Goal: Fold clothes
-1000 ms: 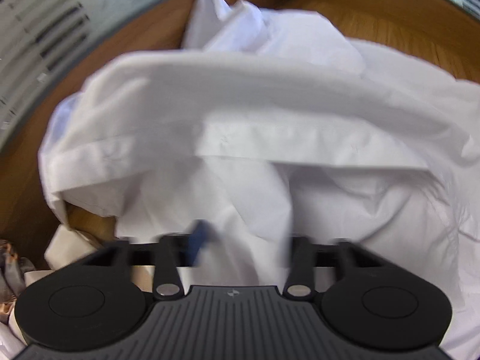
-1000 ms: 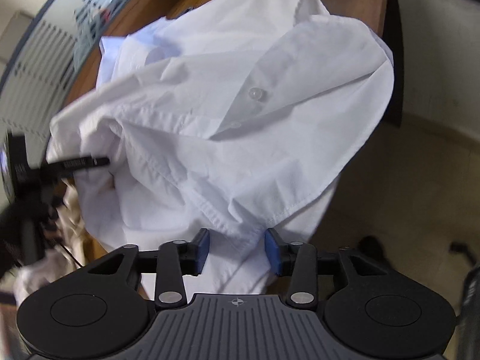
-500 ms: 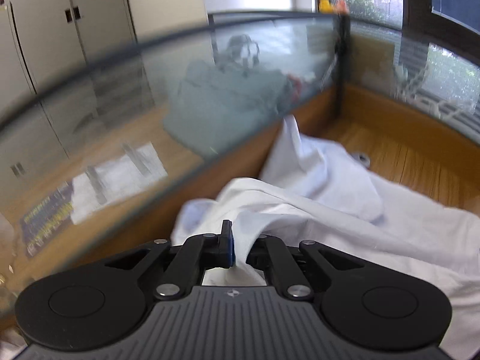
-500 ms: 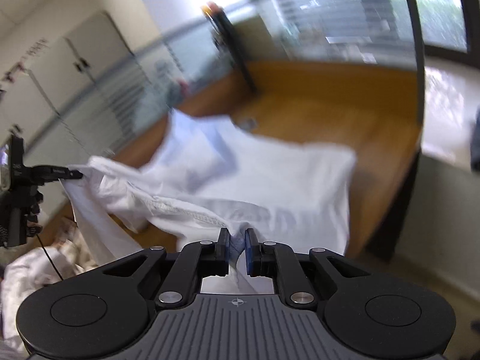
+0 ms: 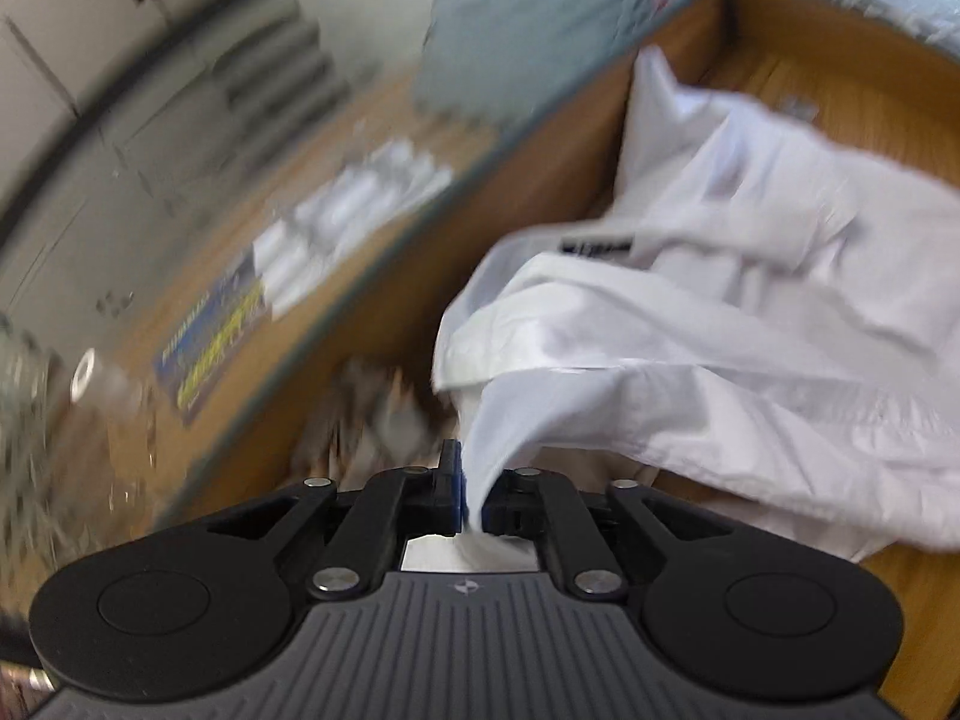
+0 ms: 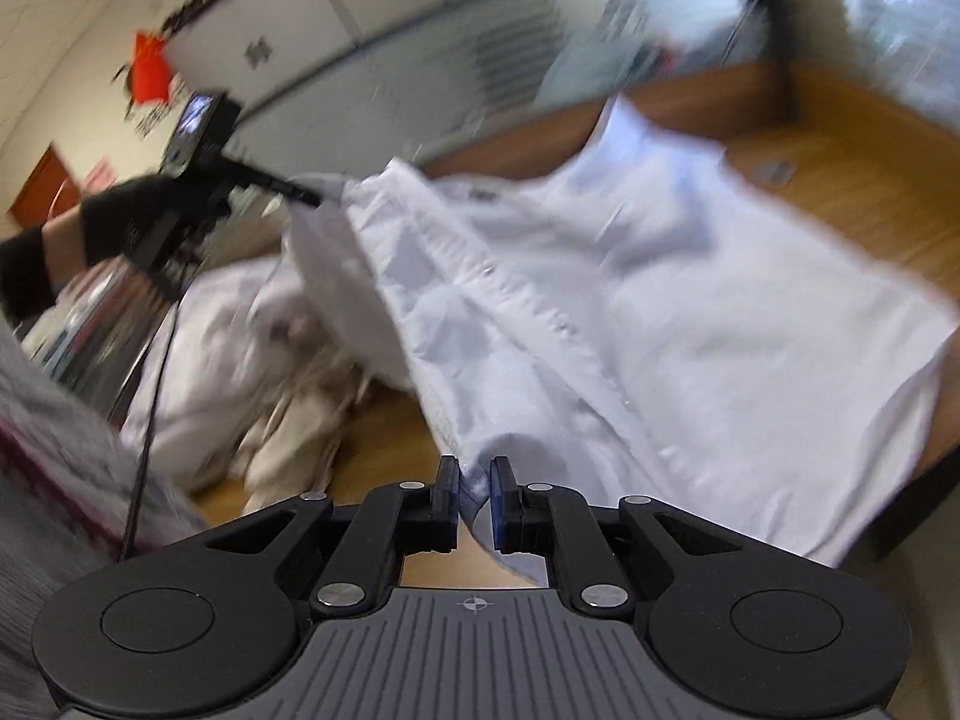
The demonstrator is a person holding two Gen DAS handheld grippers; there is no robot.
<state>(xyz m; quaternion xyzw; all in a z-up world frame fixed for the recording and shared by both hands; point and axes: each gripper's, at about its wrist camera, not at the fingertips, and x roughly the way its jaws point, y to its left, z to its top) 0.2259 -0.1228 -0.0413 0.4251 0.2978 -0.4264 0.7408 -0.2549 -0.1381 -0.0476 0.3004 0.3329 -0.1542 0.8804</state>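
Note:
A white button-up shirt [image 5: 720,330] lies partly spread on the wooden desk [image 5: 840,90], its near edge lifted. My left gripper [image 5: 474,480] pinches a fold of its fabric between the blue pads; its jaws are opening a little, with the cloth still between them. In the right wrist view the shirt [image 6: 660,300] shows its button placket, and my right gripper [image 6: 475,480] is shut on its lower hem. The left gripper [image 6: 300,195] shows there too, up at the left, holding the shirt's far corner in a gloved hand [image 6: 120,216].
A heap of other light clothes [image 6: 228,348] sits on the desk [image 6: 870,192] to the left of the shirt. A glass partition [image 5: 300,150] runs along the desk's back. The desk's right edge [image 6: 936,480] drops to the floor.
Both grippers closed on the shirt's edge and rose, lifting its near side off the desk. The right gripper rolled, and both views swung up from the cloth toward the room.

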